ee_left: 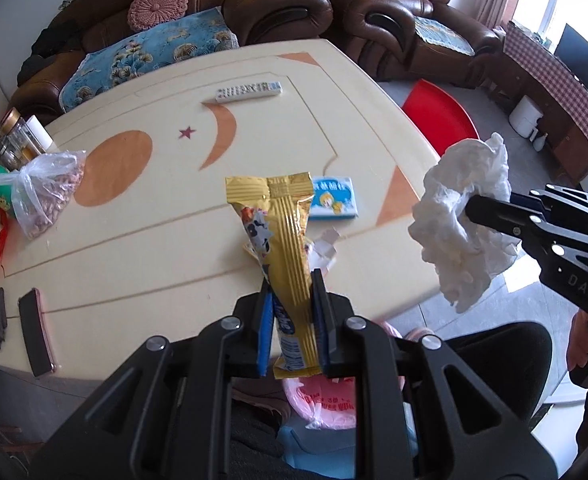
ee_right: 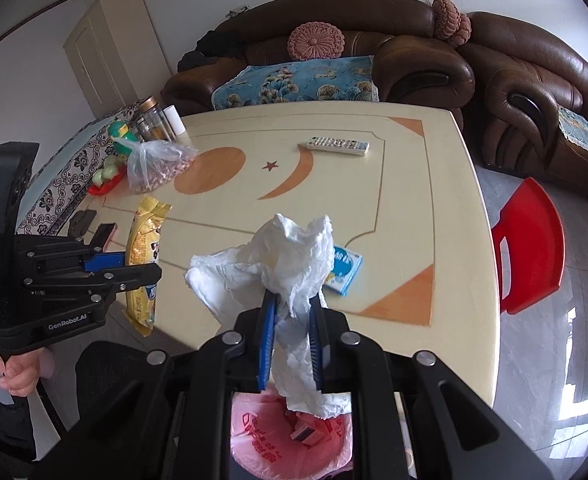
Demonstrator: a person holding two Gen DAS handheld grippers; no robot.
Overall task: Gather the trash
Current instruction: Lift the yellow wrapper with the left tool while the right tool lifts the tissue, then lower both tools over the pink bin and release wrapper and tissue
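You have a gold snack wrapper (ee_left: 289, 264) clamped lengthwise in the left gripper (ee_left: 291, 320), its blue pads pressed against both sides and its lower end hanging just past them. The right gripper (ee_right: 291, 340) is pinched shut on a crumpled white tissue (ee_right: 277, 256), which blooms above the fingers and trails below them. Both pieces hang in the air near the front edge of the cream table (ee_right: 434, 200), on your side of it.

The pink bin bag (ee_right: 289, 436) sits below that table edge, its mouth showing under the tissue in the right wrist view and under the wrapper in the left. That looks like the drop point.

Bring each load squarely over the bag's mouth before you let go. The tissue is light and wide, so it could catch on the rim or drift; lower it close first. The wrapper is stiff and long, so tip it end-down to keep it from bridging the opening. Release one side at a time, so the grippers do not crowd each other.

Farther in on the table from the bag, a blue and white packet (ee_right: 344, 270) lies flat and looks like it may be next.
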